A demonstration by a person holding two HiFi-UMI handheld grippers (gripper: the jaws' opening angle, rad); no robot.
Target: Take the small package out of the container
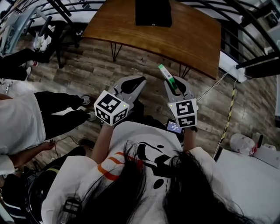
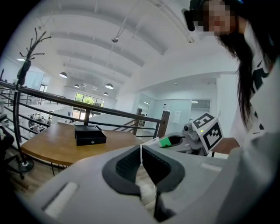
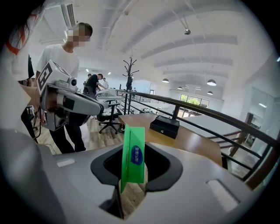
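Note:
The small green package (image 1: 166, 73) sticks up out of my right gripper (image 1: 173, 84), whose jaws are shut on its lower end. In the right gripper view the package (image 3: 133, 159) stands flat and upright between the dark pads. My left gripper (image 1: 136, 81) hangs beside it to the left, shut with nothing in it; its pads meet (image 2: 141, 154). The container, a black box (image 1: 153, 12), sits closed on the far side of the wooden table (image 1: 183, 39), well ahead of both grippers. The box shows again in the left gripper view (image 2: 89, 134) and the right gripper view (image 3: 165, 126).
A black metal railing (image 3: 205, 114) runs behind the table. A person in a white shirt and dark trousers (image 1: 26, 118) stands close at my left. An office chair (image 3: 108, 117) and a coat rack (image 3: 131, 76) stand farther off. A white table (image 1: 249, 183) lies at the lower right.

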